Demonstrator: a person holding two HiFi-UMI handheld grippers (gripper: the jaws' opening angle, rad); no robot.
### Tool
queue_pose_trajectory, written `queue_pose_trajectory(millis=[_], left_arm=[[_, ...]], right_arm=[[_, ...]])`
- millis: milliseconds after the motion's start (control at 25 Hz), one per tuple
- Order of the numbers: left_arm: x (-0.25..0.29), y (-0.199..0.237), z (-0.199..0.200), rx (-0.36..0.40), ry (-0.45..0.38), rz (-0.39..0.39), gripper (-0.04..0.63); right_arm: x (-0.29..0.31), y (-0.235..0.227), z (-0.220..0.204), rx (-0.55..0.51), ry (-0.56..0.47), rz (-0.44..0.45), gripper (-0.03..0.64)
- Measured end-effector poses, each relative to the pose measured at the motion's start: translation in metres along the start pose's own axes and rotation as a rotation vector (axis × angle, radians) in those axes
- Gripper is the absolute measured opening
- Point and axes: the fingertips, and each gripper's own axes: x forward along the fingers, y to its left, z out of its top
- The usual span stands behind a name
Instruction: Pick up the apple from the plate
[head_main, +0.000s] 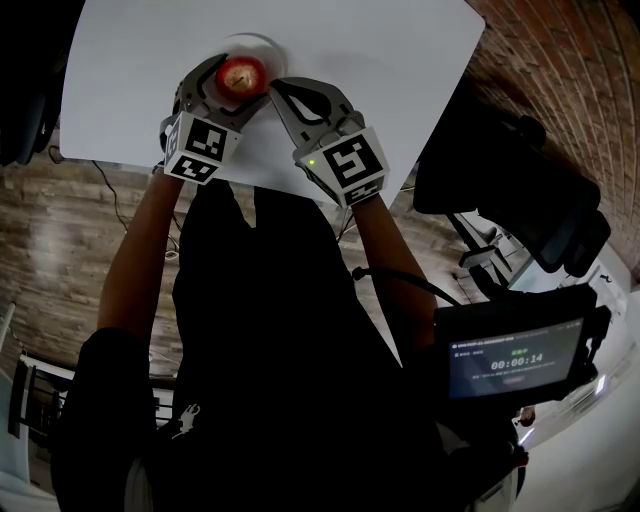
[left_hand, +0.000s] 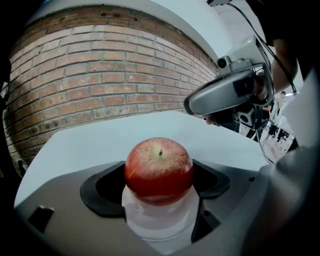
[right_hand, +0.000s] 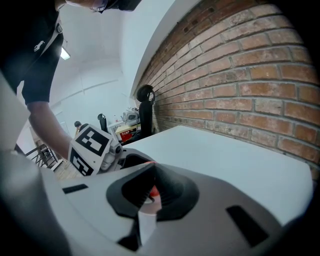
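Since the job is only about getting the apple off the plate, one tool is doing the work and the other is basically sitting it out. The left gripper is reaching in over the plate's near edge, with its jaws going low around the fruit's widest part, one dark pad on each flank. That's the sensible place to hold something round, so it isn't squirting out upward. In the left gripper view both pads look to be touching the skin, so I'm reading the jaws as clamped on the apple, which is sitting dead centre between them, stem up. The white plate is showing directly underneath. I honestly can't tell whether the apple is resting on it or hanging just clear. The right gripper is parking just beside the plate over the bare white worktop, jaws pressed together on nothing, probably just keeping out of the way. Its own view is only catching a sliver of red past the jaw tips, so the apple is lying beyond them, not in them.
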Motion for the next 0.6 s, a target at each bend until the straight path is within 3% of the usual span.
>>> queue_pose_trajectory(millis=[600], left_arm=[[-0.018,0.001,0.029,0.024,-0.017,0.017,0.402]], right_arm=[[-0.012,0.002,0.025,-0.038,-0.052,-0.007,0.005]])
